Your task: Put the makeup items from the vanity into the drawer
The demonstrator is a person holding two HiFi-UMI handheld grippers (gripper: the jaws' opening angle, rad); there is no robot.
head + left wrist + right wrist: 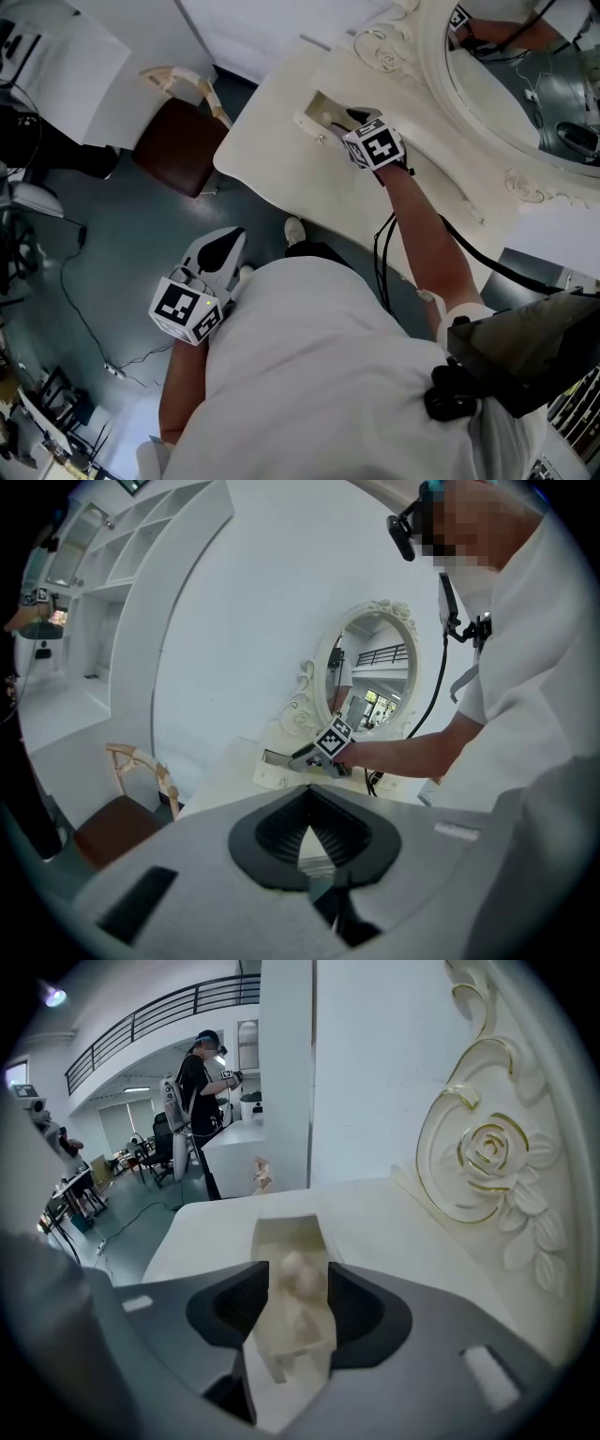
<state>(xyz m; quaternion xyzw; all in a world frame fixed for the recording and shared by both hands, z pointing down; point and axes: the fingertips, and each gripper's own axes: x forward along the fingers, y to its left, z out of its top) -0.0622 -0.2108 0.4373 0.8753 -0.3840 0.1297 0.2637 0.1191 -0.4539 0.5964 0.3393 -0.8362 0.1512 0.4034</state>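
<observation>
The cream vanity (272,150) has a small drawer (323,111) pulled open at its front edge. My right gripper (354,119) reaches over that drawer, jaws open. In the right gripper view the drawer (286,1230) lies straight ahead, and a pale, rounded makeup item (300,1274), blurred, sits in it between the open jaws of the right gripper (298,1288); the pads do not press on it. My left gripper (228,246) hangs low beside my body over the floor, shut and empty. From the left gripper (307,794) I see the right gripper (305,758) at the drawer (274,759).
An oval mirror (525,84) with a carved frame stands at the back of the vanity. A chair with a brown seat (178,141) stands left of the vanity. A cable (84,309) runs across the grey floor. Other people work far off in the hall.
</observation>
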